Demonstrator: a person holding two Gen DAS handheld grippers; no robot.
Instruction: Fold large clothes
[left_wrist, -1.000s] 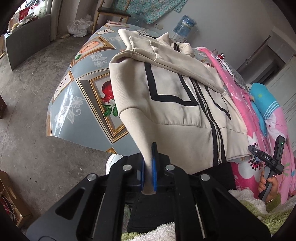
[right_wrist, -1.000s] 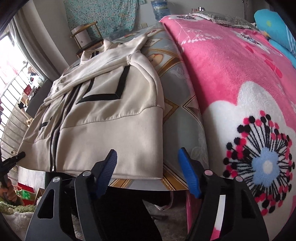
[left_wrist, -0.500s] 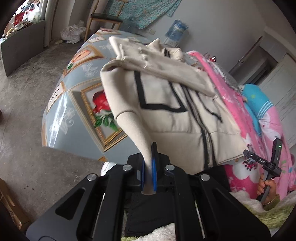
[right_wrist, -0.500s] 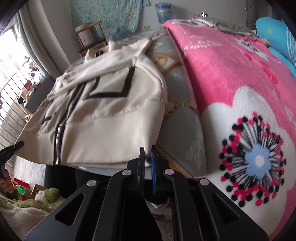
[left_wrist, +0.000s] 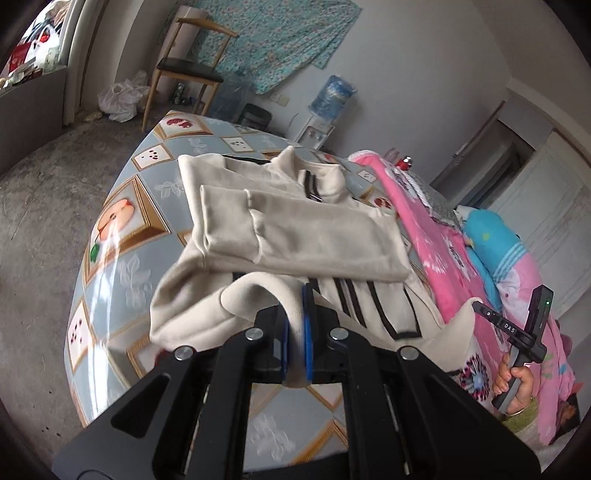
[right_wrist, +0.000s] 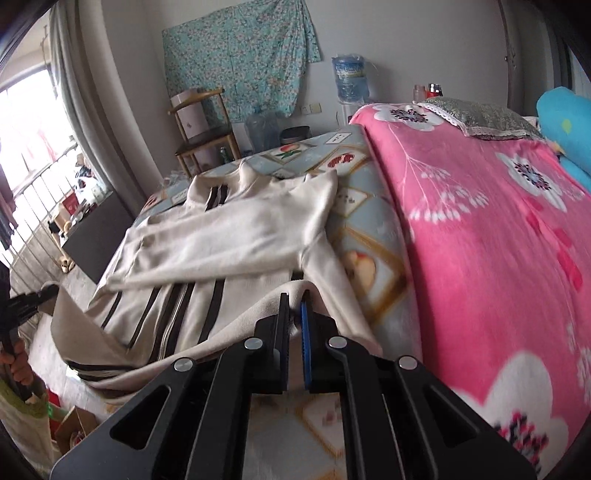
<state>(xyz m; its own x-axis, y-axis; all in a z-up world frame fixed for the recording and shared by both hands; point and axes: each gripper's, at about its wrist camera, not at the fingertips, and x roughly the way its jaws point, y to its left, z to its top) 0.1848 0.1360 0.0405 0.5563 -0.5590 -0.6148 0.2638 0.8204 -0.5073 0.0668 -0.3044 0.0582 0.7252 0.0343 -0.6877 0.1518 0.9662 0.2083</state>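
Patterned blue-grey oilcloth (left_wrist: 110, 236) with fruit squares covers the table where a cream zip jacket (left_wrist: 295, 229) with black stripes lies, collar towards the far wall and both sleeves folded across its chest. Its bottom hem is lifted off the table at both corners. At one corner, the left gripper (left_wrist: 296, 332) has its blue pads pressed together on a fold of the hem. At the other corner, the right gripper (right_wrist: 294, 332) pinches the hem the same way; its jaws have just closed on the cloth. Between them the hem sags in a shallow curve. Beside the oilcloth lies a pink flowered blanket (right_wrist: 480, 221), with a blue pillow (right_wrist: 565, 122) beyond it. Against the far wall stand a wooden chair (left_wrist: 188, 70) and a water dispenser (right_wrist: 349, 81) under a hanging teal cloth (right_wrist: 236, 55).
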